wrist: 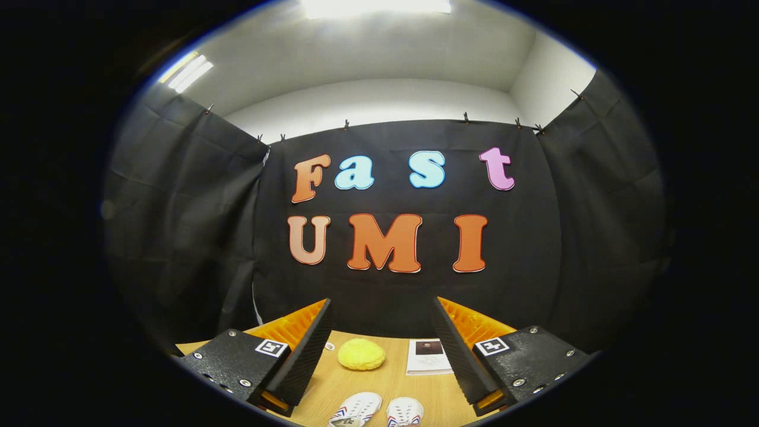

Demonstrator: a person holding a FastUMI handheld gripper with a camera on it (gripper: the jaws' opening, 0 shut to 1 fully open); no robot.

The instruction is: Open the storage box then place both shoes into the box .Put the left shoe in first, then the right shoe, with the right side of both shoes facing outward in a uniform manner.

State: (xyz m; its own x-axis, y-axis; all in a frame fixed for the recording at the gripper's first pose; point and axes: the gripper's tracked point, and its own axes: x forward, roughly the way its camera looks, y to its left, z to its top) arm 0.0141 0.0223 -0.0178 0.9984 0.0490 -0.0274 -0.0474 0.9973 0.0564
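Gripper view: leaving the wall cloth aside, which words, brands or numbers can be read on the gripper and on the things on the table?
None can be read.
Leaflet: dark picture with print, too small to read.
White shoes: red and blue stripes, no legible brand.
Square markers on the gripper: black-and-white patterns, no words; its fingers stand open, holding nothing.
Yellow lump: no text.

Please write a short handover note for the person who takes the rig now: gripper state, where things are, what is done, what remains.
Hand-held gripper: open, holding nothing, raised above the wooden table.
Two white shoes lie side by side between the fingers, close under the gripper, untouched.
Beyond them sit a yellow sponge-like lump and a printed sheet.
Done: nothing visible yet.
Left: find and open the storage box, put in the left shoe, then the right.
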